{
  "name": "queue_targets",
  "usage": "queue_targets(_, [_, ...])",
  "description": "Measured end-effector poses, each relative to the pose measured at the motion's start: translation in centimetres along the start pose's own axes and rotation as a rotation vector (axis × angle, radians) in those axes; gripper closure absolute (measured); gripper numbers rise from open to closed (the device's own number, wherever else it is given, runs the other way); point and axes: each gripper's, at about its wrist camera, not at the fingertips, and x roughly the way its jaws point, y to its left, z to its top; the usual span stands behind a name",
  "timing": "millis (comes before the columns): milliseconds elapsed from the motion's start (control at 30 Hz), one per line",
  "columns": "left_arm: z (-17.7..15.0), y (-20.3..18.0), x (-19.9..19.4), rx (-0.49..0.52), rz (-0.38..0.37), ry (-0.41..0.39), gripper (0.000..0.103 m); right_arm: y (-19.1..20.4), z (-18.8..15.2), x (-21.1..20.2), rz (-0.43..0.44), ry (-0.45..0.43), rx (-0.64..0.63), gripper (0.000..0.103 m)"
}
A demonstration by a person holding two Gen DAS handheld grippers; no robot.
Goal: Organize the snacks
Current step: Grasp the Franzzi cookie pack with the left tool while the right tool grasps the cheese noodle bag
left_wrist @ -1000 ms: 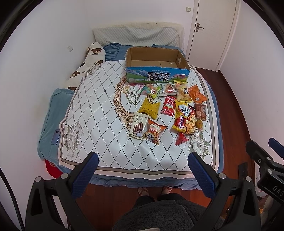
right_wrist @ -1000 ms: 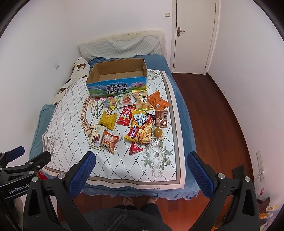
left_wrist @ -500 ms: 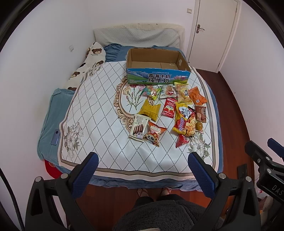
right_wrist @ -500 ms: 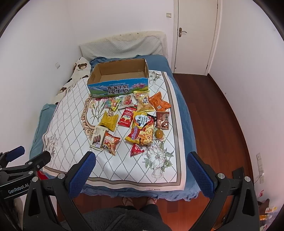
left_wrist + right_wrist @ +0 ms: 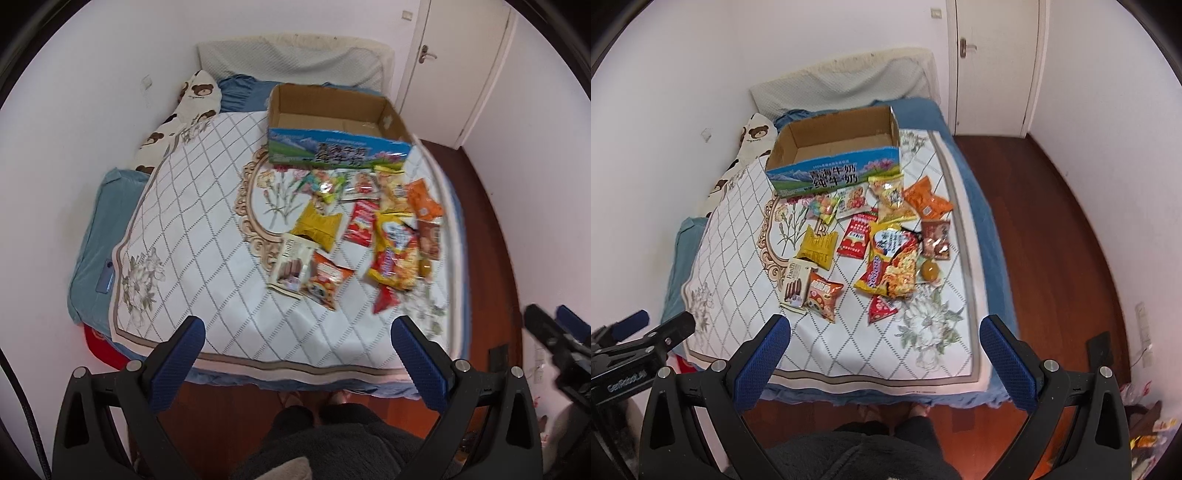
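1. My left tool [image 5: 295, 354] hangs over the foot of the bed [image 5: 975, 206], fingers spread wide, nothing between them.
2. My right tool [image 5: 884, 352] is the same: spread apart and empty, near the bed's edge.
3. The snacks [image 5: 875, 240] lie scattered on the quilted cover, just in front of the cardboard box [image 5: 834, 147].
4. The box sits open near the pillow [image 5: 846, 81]; its floor looks bare.
5. A yellow noodle bag [image 5: 890, 266] lies in the middle of the pile, a red packet [image 5: 881, 308] nearest me.
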Motion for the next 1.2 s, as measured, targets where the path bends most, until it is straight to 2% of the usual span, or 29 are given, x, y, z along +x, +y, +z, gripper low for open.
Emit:
queue_targets(100, [1.1,0.8,3.2,0.037,0.076,0.014,0.0,-0.2,1.0,2.3,0.006,0.025,0.02,0.0])
queue_targets(233, [2.6,2.3,9.1,0.069,0.127,0.114,0.0,-0.9,2.4,6.8,0.021,0.084,0.057,0.0])
queue_targets(500, [6.0,4.6,19.4,0.083,0.026,0.264,0.0,-1.5,4.4,17.1,-0.003,0.232,0.133,0.0])
queue_targets(833, [8.4,1.4,29.8,0.173,-0.042,0.444,0.002,-1.4,7.3,28.8,-0.03,0.39,0.142,0.0])
queue_targets(1000, [8.1,-0.1,33.8,0.201,-0.036,0.518,0.002,-1.6,8.6,33.9,-0.007,0.467,0.123,0.0])
queue_targets(1100, [7.9,-0.6,35.5,0.211,-0.013,0.535,0.023,-1.9,9.1,36.5,0.009,0.509,0.115,0.0])
queue_targets(1133, [7.8,-0.7,36.0,0.203,-0.019,0.542,0.034,-2.0,9.1,37.2,0.017,0.521,0.114,0.0])
queue_targets(1200, [7.8,-0.7,36.8,0.186,0.0,0.551,0.045,-2.2,9.0,38.8,0.033,0.544,0.118,0.0])
